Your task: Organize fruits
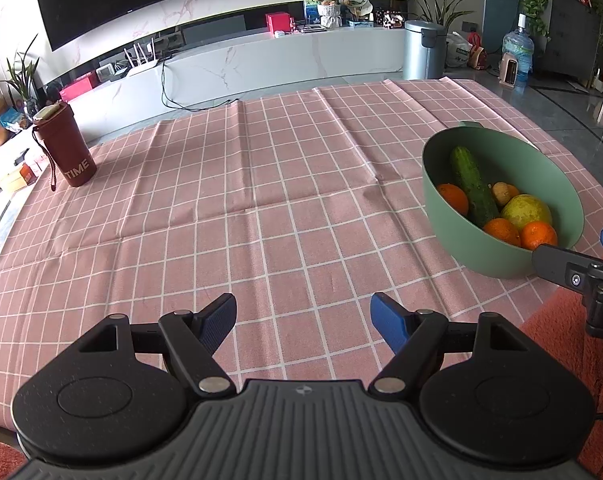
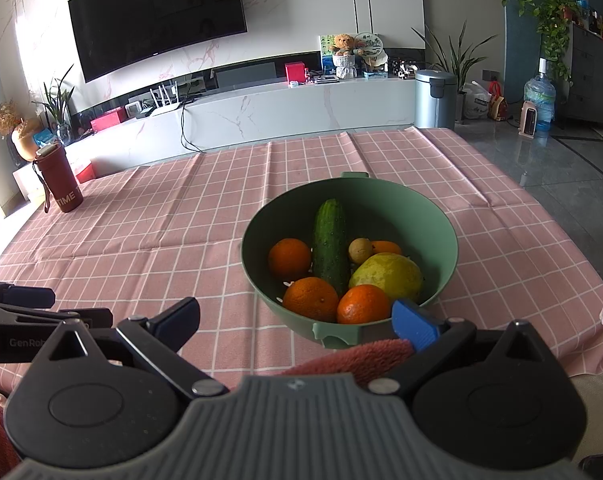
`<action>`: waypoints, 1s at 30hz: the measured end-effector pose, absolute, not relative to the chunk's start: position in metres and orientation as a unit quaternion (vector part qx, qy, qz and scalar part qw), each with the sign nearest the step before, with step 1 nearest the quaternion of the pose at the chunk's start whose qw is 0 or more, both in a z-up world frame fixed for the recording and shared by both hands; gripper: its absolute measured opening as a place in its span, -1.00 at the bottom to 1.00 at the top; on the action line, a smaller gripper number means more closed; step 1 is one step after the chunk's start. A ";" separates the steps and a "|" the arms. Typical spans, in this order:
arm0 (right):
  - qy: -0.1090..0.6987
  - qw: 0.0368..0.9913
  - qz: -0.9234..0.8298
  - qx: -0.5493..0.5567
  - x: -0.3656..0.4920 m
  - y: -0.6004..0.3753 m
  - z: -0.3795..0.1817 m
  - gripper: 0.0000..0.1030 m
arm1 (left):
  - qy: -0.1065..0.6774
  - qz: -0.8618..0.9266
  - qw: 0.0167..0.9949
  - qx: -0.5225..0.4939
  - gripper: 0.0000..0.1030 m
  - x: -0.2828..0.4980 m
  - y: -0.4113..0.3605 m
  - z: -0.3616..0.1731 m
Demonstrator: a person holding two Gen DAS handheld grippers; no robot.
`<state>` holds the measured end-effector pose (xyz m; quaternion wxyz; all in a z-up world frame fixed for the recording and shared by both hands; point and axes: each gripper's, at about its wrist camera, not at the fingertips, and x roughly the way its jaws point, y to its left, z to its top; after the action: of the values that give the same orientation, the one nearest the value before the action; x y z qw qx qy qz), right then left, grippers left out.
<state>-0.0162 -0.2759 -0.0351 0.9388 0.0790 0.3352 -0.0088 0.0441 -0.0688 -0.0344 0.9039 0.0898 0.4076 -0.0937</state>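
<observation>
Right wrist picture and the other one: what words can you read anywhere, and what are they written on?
"TIME": white letters on the dark red tumbler with a strap, standing on the pink checked tablecloth.
"GenRo", cut off: on the left hand-held gripper, seen in the right wrist view.
Small mark below the black television: too small to read.
Boxes and pictures on the white cabinet: blurred, unreadable.

My left tool [image 1: 303,322]: black hinged arms, blue ribbed pads, grey ridged body, silver rivets.
My right tool [image 2: 295,322]: same build; "GenRob" lettering shows on the neighbouring arm.
</observation>
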 end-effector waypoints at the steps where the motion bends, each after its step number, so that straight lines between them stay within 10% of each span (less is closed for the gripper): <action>1: 0.335 0.939 -0.009 0.079 -0.016 -0.276 -0.035 0.91 | 0.408 -0.093 0.904 0.090 0.74 0.044 -0.069 -0.034; 30: 0.337 0.938 -0.007 0.078 -0.015 -0.276 -0.037 0.91 | 0.395 -0.102 0.908 0.097 0.73 0.039 -0.073 -0.028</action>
<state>-0.0153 -0.2761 -0.0366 0.9382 0.0783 0.3370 -0.0071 0.0394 -0.0726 -0.0276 0.9079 0.0975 0.3949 -0.1017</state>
